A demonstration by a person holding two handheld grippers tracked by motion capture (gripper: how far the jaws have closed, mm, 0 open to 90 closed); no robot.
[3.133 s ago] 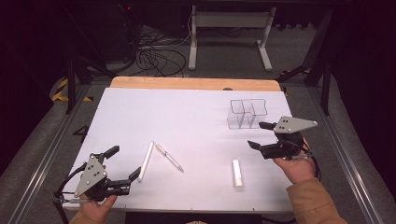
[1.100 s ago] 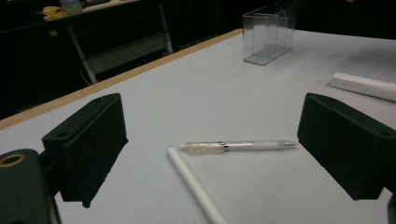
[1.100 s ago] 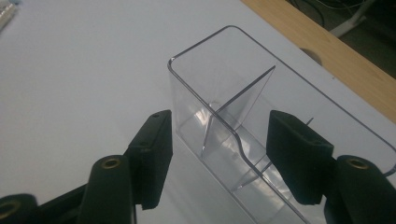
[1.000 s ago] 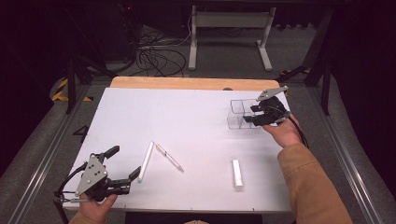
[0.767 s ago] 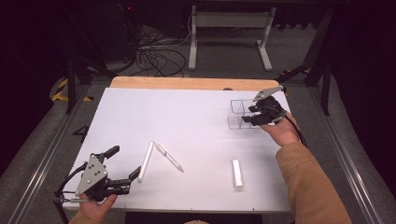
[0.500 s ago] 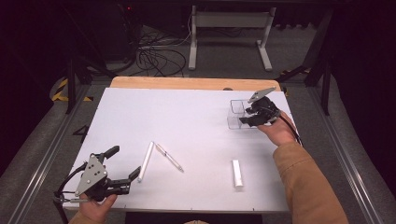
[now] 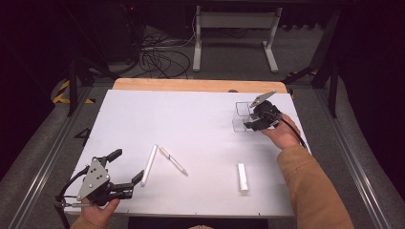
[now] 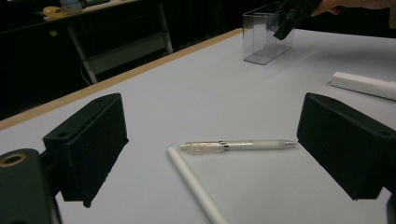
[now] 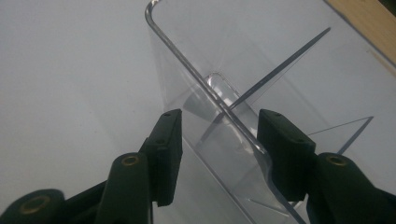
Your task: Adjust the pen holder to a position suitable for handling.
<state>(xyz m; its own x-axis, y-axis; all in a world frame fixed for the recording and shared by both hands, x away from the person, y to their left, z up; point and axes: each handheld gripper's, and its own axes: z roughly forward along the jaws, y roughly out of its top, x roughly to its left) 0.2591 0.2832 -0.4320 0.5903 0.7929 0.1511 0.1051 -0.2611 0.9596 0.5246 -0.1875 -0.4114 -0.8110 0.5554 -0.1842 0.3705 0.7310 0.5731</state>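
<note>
Risky bit: the clear divided organizer (image 9: 219, 93) is thin, slick plastic, so if the right gripper (image 9: 219, 154) pinches off-centre the wall could squirt out or the box tip. Its jaws stand partly apart, straddling a wall. Box sits around 2 o'clock on the table (image 7: 191, 119). Left gripper (image 7: 125, 172) gapes wide, empty, at 7 o'clock.

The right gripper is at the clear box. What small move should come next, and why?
Probably close the right gripper: its jaws stand open on either side of a wall of the clear box, with gaps showing, so nothing is gripped yet.
</note>
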